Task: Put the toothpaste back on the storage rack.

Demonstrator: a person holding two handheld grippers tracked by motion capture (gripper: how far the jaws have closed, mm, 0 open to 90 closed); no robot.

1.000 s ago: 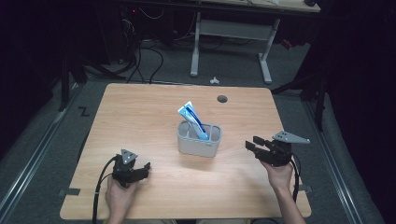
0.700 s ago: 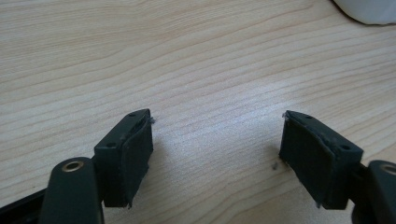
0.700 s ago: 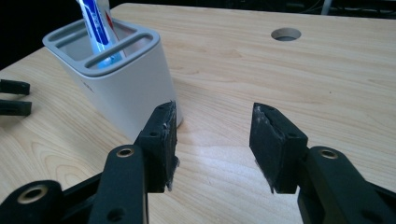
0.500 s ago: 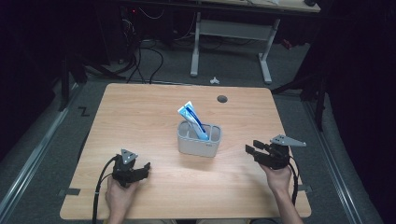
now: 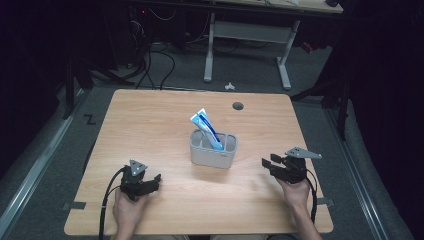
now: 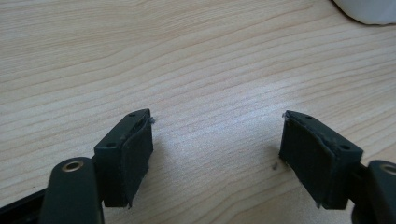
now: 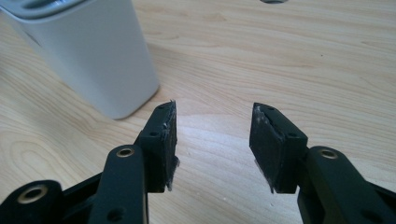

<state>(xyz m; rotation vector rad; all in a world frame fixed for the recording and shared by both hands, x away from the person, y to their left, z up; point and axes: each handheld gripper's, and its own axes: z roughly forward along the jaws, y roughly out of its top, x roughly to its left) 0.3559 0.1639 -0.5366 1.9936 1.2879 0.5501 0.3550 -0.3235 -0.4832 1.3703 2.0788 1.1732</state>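
Dark floor and black cables are lying all around a light wooden table (image 5: pixel 150 120) with rounded corners and a smooth, streaky grain. Near the middle, a small grey plastic holder (image 5: pixel 213 152) with rounded sides is standing upright. A blue and white toothpaste tube (image 5: pixel 206 127) is sticking out of it, leaning toward the back left. Bare wood is stretching wide on every side of the holder. The left claw (image 5: pixel 156 179) is sitting low by the front edge, well apart from the holder, its jaws spread wide with nothing between them. The right claw (image 5: pixel 267 164) is hanging near the holder's right side, not touching it, jaws partly spread and gripping nothing. A small round hole (image 5: pixel 238 106) is showing near the back edge.
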